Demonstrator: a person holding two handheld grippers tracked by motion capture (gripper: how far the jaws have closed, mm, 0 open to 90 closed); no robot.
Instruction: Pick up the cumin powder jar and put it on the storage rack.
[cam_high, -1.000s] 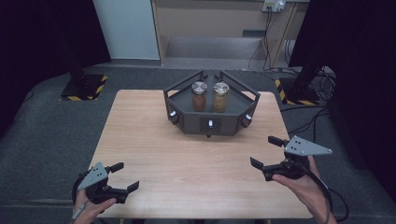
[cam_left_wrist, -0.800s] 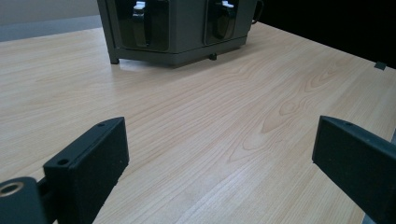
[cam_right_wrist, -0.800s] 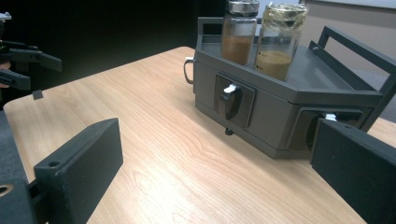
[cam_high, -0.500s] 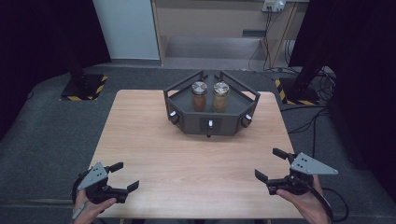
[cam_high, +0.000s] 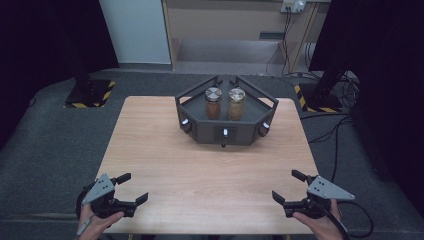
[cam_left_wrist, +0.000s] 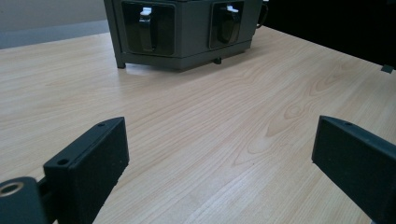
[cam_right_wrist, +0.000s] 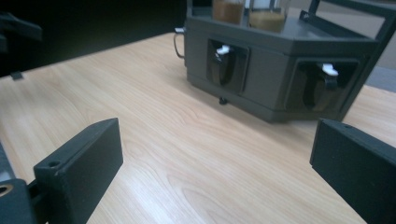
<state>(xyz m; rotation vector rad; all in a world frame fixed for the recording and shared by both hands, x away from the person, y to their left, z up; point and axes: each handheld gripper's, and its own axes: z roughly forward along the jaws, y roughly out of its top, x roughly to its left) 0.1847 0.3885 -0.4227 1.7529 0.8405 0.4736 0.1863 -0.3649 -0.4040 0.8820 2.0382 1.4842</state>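
From the high view, a wooden table (cam_high: 210, 165) carries a dark grey, angular rack (cam_high: 226, 125) near the middle of its far edge. Two jars stand side by side on the rack's top shelf: the left jar (cam_high: 213, 103) with a grey lid and reddish-brown contents, and the right jar (cam_high: 236, 103) with lighter, tan contents. They are just beside each other, upright. Small lit spots show on the rack's front faces. The left gripper (cam_high: 132, 189) sits at the near left corner of the table, held in the person's left hand (cam_high: 92, 220), jaws spread apart with nothing between them. The right gripper (cam_high: 289, 186) hangs at the near right corner, held in the right hand (cam_high: 320, 226), jaws likewise spread and empty. Both grippers are well apart from the rack.

In the left gripper view, the two black jaws rise wide apart at the bottom, bare tabletop (cam_left_wrist: 210, 121) between them. The rack (cam_left_wrist: 187, 28) stands farther off at the top, with two recessed windows in its front walls, each showing a white-tipped part.

In the right gripper view, the jaws again stand wide and grasp nothing, over bare wood (cam_right_wrist: 187, 154). The rack (cam_right_wrist: 280, 70) lies ahead to the right, and the lower parts of both jars (cam_right_wrist: 229, 10) show on its top.
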